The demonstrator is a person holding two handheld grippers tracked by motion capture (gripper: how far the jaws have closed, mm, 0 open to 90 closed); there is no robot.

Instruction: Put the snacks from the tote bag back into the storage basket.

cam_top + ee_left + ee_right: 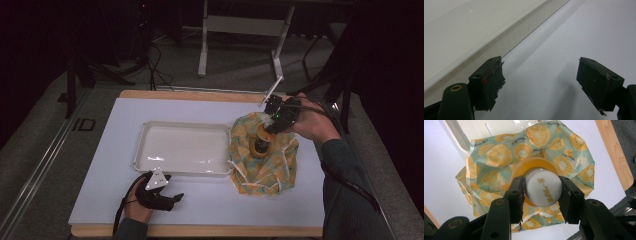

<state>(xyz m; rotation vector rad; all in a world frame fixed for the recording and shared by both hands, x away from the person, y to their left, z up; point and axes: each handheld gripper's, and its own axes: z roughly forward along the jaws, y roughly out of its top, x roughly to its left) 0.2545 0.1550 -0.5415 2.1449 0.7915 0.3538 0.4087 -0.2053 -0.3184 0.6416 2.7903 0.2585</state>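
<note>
The left hand-held gripper (172,199) lies low at the near edge, jaws spread wide with nothing between them, its hand (136,210) behind. The right hand-held gripper (264,134), wrist bent downward, points steeply down from an outstretched sleeved forearm, jaws clamped.

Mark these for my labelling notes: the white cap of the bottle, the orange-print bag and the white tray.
white cap (543,188), right gripper view, middle of its top face.
orange-print bag (270,167), high view, front part of its fabric.
white tray (181,147), high view, bare floor of it.
</note>
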